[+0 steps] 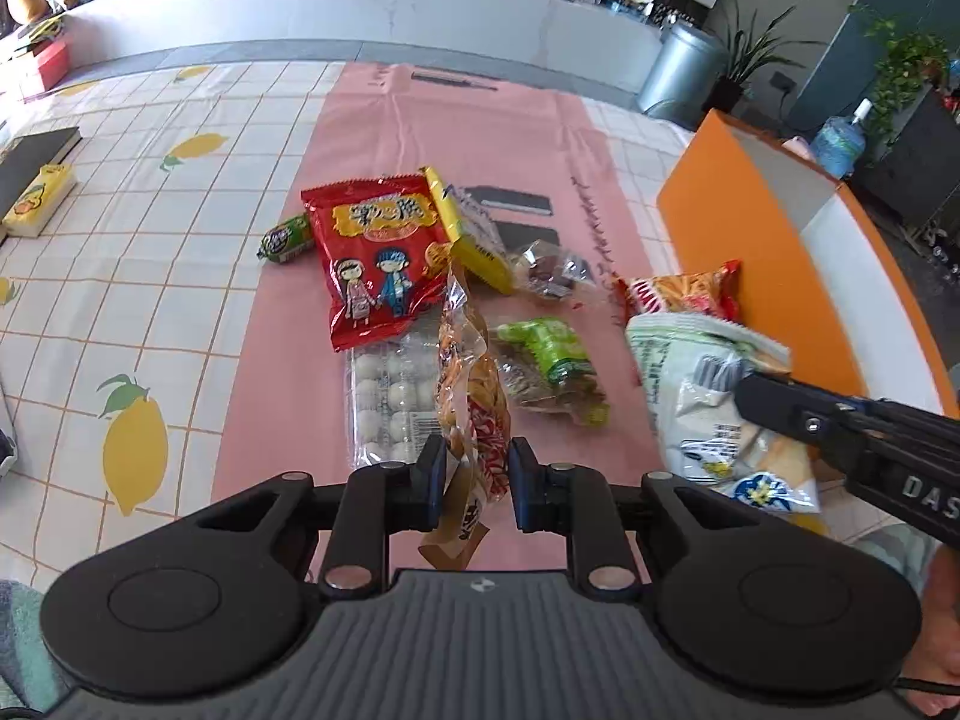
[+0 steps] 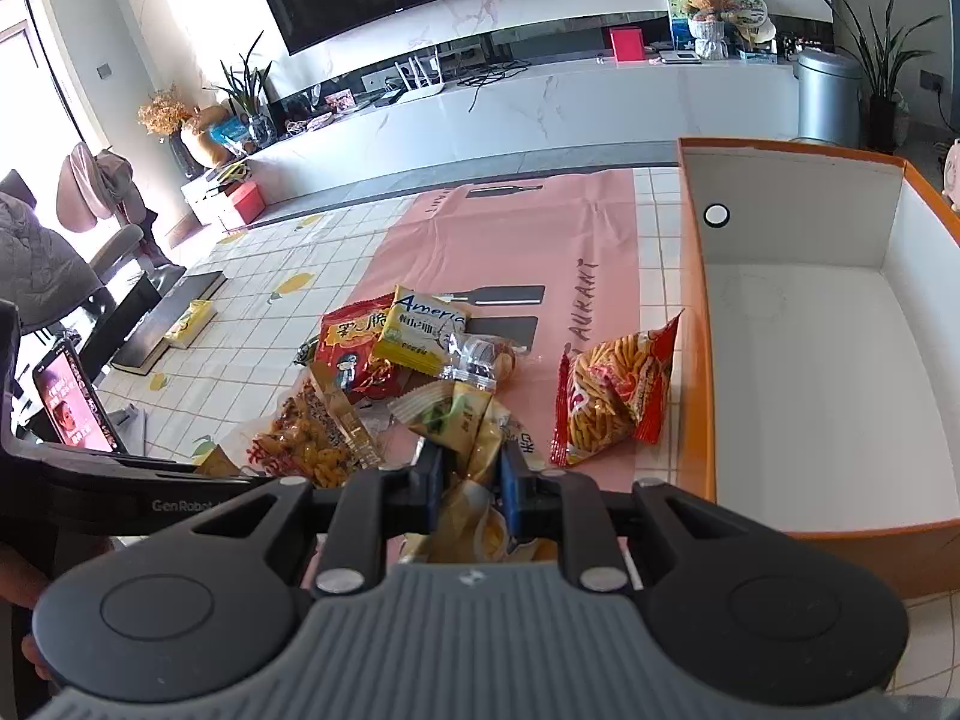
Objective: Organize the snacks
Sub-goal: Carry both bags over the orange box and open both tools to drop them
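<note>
My left gripper (image 1: pixel 477 483) is shut on a clear orange-brown snack bag (image 1: pixel 474 408), held above the pink mat (image 1: pixel 420 132). My right gripper (image 2: pixel 471 483) is shut on a pale green-white snack bag (image 2: pixel 462 420); that bag shows in the left wrist view (image 1: pixel 702 396) to the right, near the orange box (image 1: pixel 738 228). The box (image 2: pixel 696 312) is white inside with nothing in it. Loose snacks lie on the mat: a red cartoon packet (image 1: pixel 378 252), a yellow packet (image 1: pixel 468 228), a tray of white balls (image 1: pixel 390 402), a green packet (image 1: pixel 546 348) and a red bag of sticks (image 2: pixel 612 390).
A lemon-print tablecloth (image 1: pixel 150 276) covers the table. A black book (image 1: pixel 30 162) and a yellow pack (image 1: pixel 39 201) lie at far left. A phone (image 2: pixel 72 402) stands at the table's left. A white counter (image 2: pixel 540 102) and a metal bin (image 2: pixel 831 96) stand behind.
</note>
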The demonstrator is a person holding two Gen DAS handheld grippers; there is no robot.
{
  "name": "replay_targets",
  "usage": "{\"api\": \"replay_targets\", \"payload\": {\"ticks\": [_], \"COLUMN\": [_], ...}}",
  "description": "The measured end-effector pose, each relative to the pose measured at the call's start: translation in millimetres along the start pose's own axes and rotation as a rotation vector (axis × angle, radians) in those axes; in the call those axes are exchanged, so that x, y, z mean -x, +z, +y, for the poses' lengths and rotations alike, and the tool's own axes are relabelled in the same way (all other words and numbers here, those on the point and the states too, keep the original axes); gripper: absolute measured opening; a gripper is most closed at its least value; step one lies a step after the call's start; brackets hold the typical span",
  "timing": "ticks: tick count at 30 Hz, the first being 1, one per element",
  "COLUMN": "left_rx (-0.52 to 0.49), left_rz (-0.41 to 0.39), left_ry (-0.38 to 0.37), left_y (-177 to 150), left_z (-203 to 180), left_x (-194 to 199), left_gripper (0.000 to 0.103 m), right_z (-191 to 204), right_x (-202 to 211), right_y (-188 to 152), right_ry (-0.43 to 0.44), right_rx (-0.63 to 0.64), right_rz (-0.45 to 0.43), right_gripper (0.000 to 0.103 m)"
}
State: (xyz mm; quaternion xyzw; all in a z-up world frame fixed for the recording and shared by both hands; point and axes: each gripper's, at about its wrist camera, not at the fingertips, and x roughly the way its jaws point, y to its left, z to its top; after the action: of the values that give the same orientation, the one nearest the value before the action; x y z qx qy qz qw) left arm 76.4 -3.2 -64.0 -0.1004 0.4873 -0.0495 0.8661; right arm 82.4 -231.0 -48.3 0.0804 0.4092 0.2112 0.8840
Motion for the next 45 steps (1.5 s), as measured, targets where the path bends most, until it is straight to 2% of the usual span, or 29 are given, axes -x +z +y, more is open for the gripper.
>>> {"api": "replay_targets", "payload": {"ticks": [6,9,15,21,26,32,39,45], "left_rx": [-0.007,-0.029,-0.103,-0.194,-0.274,-0.374,-0.431,-0.465], "left_rz": [-0.075,-0.115,-0.177,-0.165,-0.105,0.016,0.159,0.223], "left_ry": [-0.049,-0.073,-0.148,-0.236,-0.267,-0.266,-0.245,-0.227], "left_y": [7,16,36,52,60,72,71,73], "left_z": [-10,-24,-70,-132,-177,-217,-227,-231], "left_x": [35,52,67,50,17,-23,-65,-82], "left_gripper": [0.024,0.024,0.024,0.023,0.023,0.023,0.024,0.024], "right_z": [0,0,-22,-55,-96,-136,-164,-168], "right_x": [25,42,79,108,108,85,41,6], "right_y": [12,23,48,64,64,61,55,48], "right_ry": [0.050,0.044,-0.028,-0.159,-0.270,-0.326,-0.305,-0.296], "right_rx": [-0.018,0.002,0.026,0.064,0.078,0.104,0.108,0.139], "right_rz": [-0.049,-0.081,-0.151,-0.167,-0.092,0.041,0.185,0.303], "right_gripper": [0.015,0.015,0.015,0.015,0.015,0.015,0.015,0.015]}}
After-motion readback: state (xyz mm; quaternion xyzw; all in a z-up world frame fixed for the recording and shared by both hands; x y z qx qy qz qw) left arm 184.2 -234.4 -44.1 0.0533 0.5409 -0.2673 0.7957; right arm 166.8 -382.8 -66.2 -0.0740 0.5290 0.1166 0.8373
